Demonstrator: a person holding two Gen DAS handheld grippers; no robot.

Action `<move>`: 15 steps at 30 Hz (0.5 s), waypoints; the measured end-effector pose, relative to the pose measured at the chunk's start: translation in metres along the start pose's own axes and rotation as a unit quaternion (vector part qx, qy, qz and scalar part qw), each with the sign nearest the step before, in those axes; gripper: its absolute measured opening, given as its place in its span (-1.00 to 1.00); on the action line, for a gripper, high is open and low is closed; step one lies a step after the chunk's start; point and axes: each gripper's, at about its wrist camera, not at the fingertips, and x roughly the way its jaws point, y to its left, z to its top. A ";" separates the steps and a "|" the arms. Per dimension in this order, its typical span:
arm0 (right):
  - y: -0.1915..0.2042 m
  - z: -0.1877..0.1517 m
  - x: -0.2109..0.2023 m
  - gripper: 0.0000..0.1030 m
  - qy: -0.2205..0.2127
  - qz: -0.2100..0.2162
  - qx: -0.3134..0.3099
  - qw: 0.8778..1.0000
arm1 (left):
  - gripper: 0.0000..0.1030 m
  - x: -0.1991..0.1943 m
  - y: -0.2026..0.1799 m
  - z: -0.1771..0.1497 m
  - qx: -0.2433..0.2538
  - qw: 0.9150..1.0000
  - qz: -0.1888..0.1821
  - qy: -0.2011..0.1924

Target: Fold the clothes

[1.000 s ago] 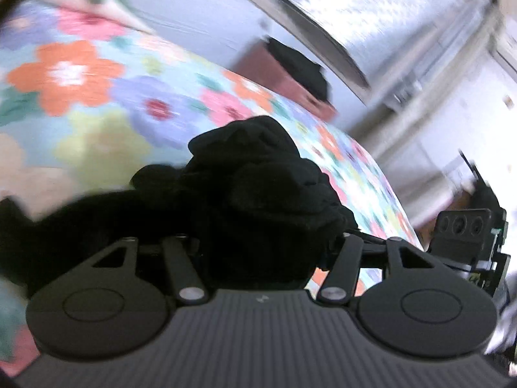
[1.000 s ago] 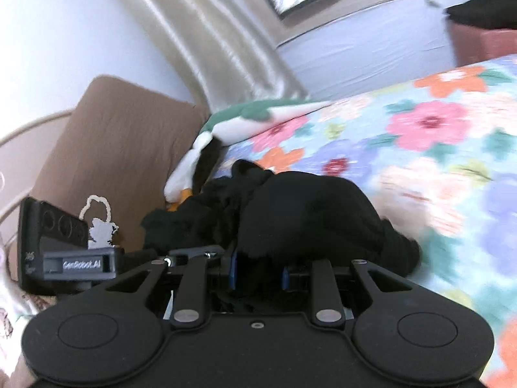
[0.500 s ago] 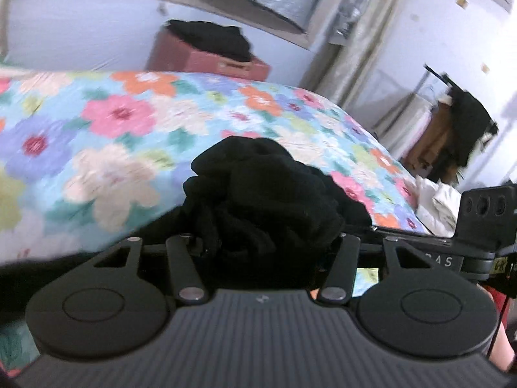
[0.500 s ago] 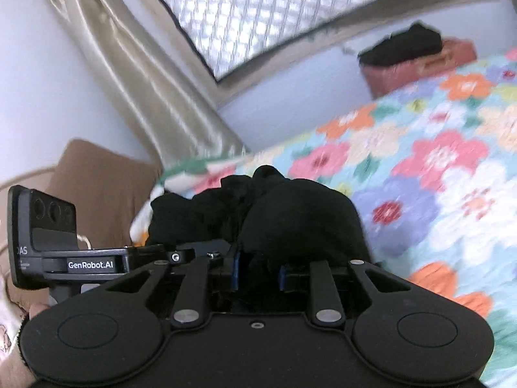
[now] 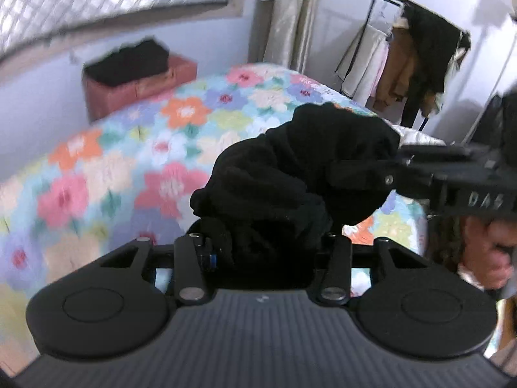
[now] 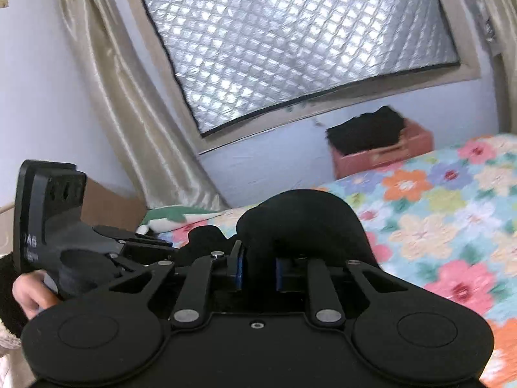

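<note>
A bunched black garment (image 5: pixel 290 174) hangs in the air above the flowered bedspread (image 5: pixel 106 174). My left gripper (image 5: pixel 268 245) holds one part of it; the jaws are closing and cloth fills the gap and hides the fingertips. In the right wrist view the same garment (image 6: pixel 300 216) bulges up between the blue pads (image 6: pixel 238 268) of my right gripper (image 6: pixel 258 270), whose jaws are also closing on it. The right gripper (image 5: pixel 452 177) reaches in from the right edge of the left wrist view. The left gripper (image 6: pixel 64 236) shows at the left, held by a hand (image 6: pixel 27 296).
A pink box (image 6: pixel 381 155) topped with dark folded clothes stands against the wall below a window with a quilted silver cover (image 6: pixel 290 42). Curtains (image 6: pixel 106 97) hang beside it. A clothes rack (image 5: pixel 413 61) stands past the bed's far corner. A green and white pillow (image 6: pixel 171 218) lies at the bed's head.
Both grippers have risen, carrying the black garment up off the bedspread. The left view has rolled and swung towards the clothes rack. The right view has tilted up to the window.
</note>
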 end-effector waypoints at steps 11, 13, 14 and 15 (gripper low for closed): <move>-0.071 0.008 -0.019 -0.65 -0.025 -0.027 0.087 0.996 | -0.24 0.041 -0.044 -0.002 0.002 0.998 0.012 -0.065; -0.094 -0.006 -0.006 -0.65 -0.030 -0.037 0.109 0.993 | -0.27 0.062 -0.049 -0.013 0.016 0.996 0.022 -0.083; -0.103 -0.014 0.000 -0.65 -0.032 -0.045 0.117 0.992 | -0.31 0.075 -0.052 -0.018 0.030 0.995 0.035 -0.088; -0.114 -0.022 0.008 -0.65 -0.027 -0.049 0.131 0.990 | -0.33 0.087 -0.054 -0.022 0.037 0.994 0.044 -0.088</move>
